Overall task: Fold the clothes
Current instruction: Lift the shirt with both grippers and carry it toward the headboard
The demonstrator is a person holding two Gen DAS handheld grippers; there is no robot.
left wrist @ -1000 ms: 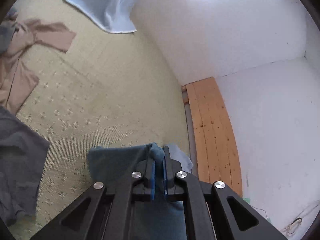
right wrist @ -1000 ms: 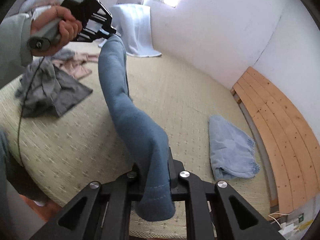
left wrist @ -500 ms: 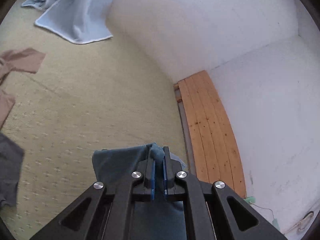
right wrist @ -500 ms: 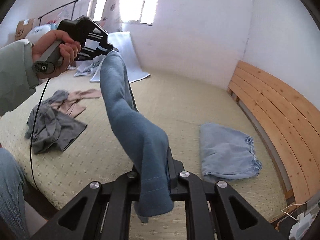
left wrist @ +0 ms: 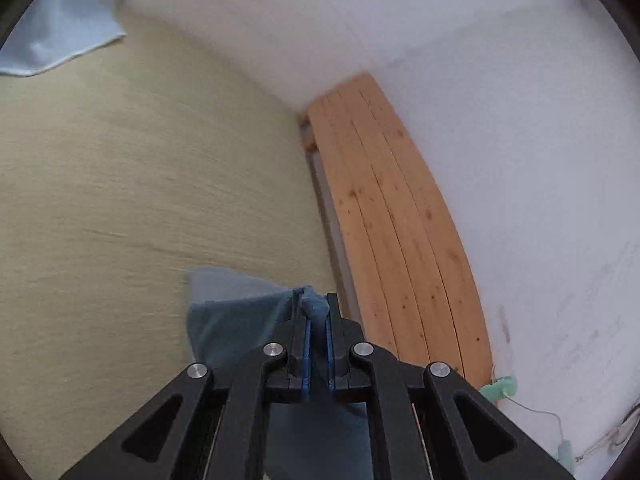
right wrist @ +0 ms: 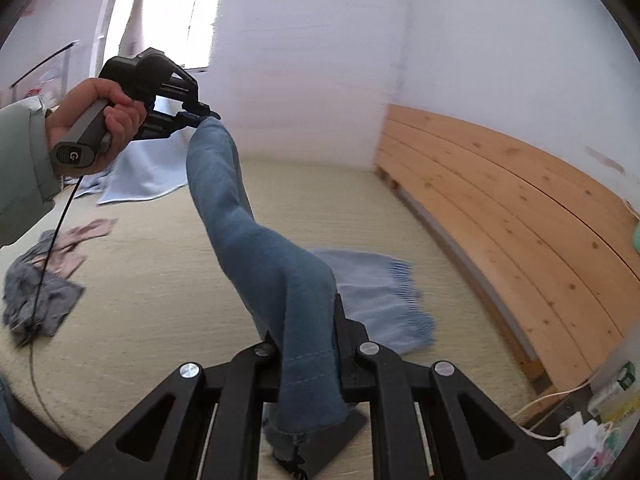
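We've got the blue garment (right wrist: pixel 256 240) slung in the air over the mattress (right wrist: pixel 152 280) between both tools, left gripper (right wrist: pixel 212 116) clenched on its far end, right gripper (right wrist: pixel 310 320) clamped on the near hem; it looks soft, limp and light, so grip corners.

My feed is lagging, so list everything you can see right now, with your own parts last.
blue garment: 1, denim blue, hanging between both grippers
fringed towel: 1, light blue, folded on mat near planks
pale blue cloth: 1, far end of mat
grey garment: 1, crumpled, left on mat
pink garment: 1, beside the grey one
wooden planks: light brown, along wall
left gripper: shut on blue garment
right gripper: shut on blue garment
hand: 1, holding left gripper
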